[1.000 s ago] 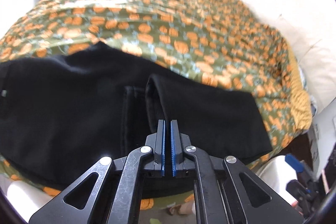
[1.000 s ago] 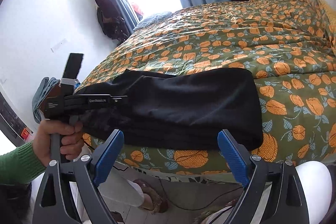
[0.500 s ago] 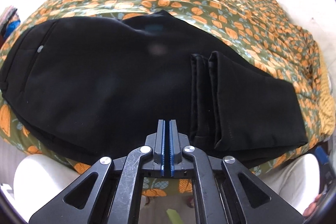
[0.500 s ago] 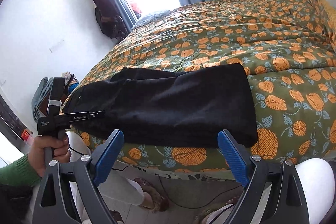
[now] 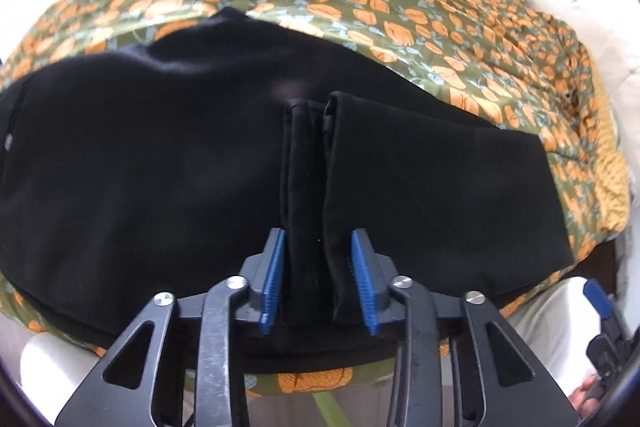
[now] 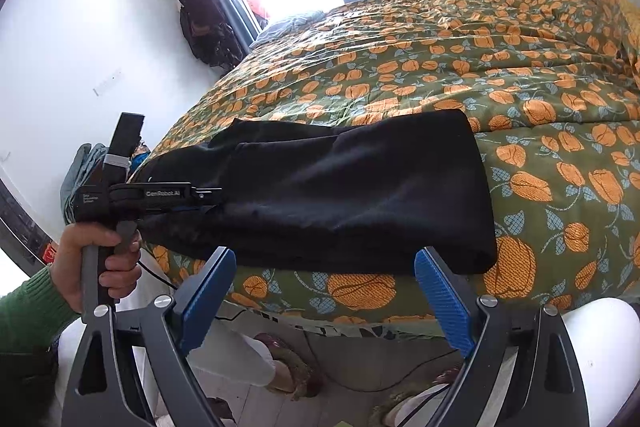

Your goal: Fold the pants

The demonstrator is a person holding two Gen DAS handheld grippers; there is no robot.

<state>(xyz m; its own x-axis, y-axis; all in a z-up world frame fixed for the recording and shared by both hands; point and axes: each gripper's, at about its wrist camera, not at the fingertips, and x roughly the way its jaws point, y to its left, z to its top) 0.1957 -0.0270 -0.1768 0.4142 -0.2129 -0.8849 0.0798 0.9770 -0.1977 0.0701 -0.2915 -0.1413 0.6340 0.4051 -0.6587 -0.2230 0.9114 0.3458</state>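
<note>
The left gripper [image 5: 318, 279], closed a second ago, is opening around the black folded pants' [image 5: 160, 187] hems at the bed's [image 5: 400, 7] near edge; the right gripper [image 6: 320, 295] stays wide open, empty.

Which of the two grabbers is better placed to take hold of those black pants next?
Probably the left gripper: its opening jaws already straddle the pants' hem folds. The right gripper hangs open, short of the bed's edge.

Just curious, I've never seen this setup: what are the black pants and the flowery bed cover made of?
Pants: likely a soft, matte knit or fleece; no shine, thick rounded folds, stitched hems. Bed cover: probably a thin printed woven cotton or polyester, with a slight sheen and fine wrinkles. Neither fibre can be confirmed by sight.
</note>
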